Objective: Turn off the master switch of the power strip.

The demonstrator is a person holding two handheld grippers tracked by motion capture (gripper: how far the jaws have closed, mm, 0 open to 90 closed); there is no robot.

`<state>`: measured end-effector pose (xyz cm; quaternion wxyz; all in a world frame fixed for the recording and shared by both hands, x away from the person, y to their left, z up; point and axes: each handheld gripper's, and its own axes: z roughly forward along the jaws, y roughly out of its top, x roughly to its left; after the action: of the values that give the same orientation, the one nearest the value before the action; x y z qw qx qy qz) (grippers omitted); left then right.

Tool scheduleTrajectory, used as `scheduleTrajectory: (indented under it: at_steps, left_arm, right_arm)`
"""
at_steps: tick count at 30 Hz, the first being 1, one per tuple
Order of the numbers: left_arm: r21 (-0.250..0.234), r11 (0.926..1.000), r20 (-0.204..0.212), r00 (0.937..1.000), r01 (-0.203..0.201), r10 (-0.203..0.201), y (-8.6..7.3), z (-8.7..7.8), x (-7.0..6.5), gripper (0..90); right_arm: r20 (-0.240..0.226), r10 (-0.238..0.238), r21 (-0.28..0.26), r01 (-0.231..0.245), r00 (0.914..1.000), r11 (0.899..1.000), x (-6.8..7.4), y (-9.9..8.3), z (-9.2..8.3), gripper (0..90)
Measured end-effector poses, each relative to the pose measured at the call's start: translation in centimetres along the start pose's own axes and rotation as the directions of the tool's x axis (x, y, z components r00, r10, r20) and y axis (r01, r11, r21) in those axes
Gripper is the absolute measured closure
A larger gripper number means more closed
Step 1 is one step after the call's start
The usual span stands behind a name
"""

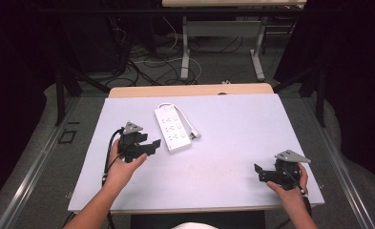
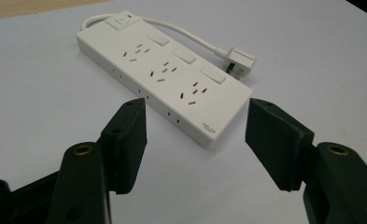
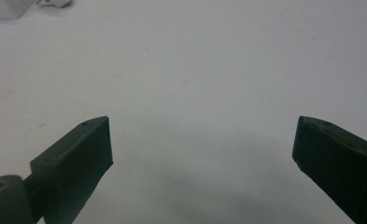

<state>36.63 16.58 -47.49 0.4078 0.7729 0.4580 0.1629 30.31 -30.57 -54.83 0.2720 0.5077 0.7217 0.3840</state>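
A white power strip (image 1: 172,128) with three sockets, each with its own switch, lies flat on the white table top (image 1: 233,143), its short cord looped round to a white plug (image 1: 194,134). My left gripper (image 1: 151,144) is held just left of the strip, open and empty, its jaws pointing at the strip's near end (image 2: 209,130). The plug (image 2: 239,58) rests beside the strip's far side. My right gripper (image 1: 257,170) sits low near the table's front right corner, open wide over bare table (image 3: 200,93), nothing between its fingers (image 3: 76,158).
The table's wooden back edge (image 1: 190,89) shows beyond the white top. Behind it stand a desk frame (image 1: 221,43) and tangled floor cables (image 1: 151,67). Dark curtains flank both sides. A corner of the strip (image 3: 6,8) peeks in at the right gripper view's top left.
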Motion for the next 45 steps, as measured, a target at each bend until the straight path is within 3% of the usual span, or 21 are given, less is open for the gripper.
scheduleTrajectory:
  at_steps: [2,10,15,20,29,45]
  left_arm:
    - [0.022,0.9996,0.005,0.9998,-0.017,0.017,0.5,0.0,0.0,41.8]
    - [0.011,0.9998,0.002,0.9999,-0.017,0.017,1.7,0.7,-0.1,47.6]
    - [0.033,0.9994,0.021,0.9998,-0.009,0.008,2.5,1.0,0.0,50.8]
    - [0.027,0.9996,0.014,0.9999,0.003,-0.004,3.2,1.6,0.0,54.7]
    - [0.045,0.998,0.024,0.9986,0.045,-0.046,4.3,2.6,-0.1,60.6]
    - [0.042,0.9966,-0.006,0.9975,0.07,-0.07,5.7,4.0,-0.4,70.5]
  right_arm:
    - [0.0,-0.005,0.0,0.005,1.0,1.0,-0.1,0.0,0.0,4.4]
    - [-0.001,-0.006,-0.001,0.006,1.0,1.0,0.0,0.0,0.0,4.4]
    - [-0.007,0.0,-0.002,0.0,1.0,1.0,0.0,0.0,0.0,4.4]
    - [-0.019,-0.004,0.007,0.004,0.9998,1.0,0.1,0.0,0.0,4.4]
    - [-0.019,-0.004,0.009,0.004,0.9998,1.0,0.1,0.0,0.1,4.3]
    - [-0.022,-0.015,0.007,0.016,0.9996,1.0,0.2,0.0,0.2,4.4]
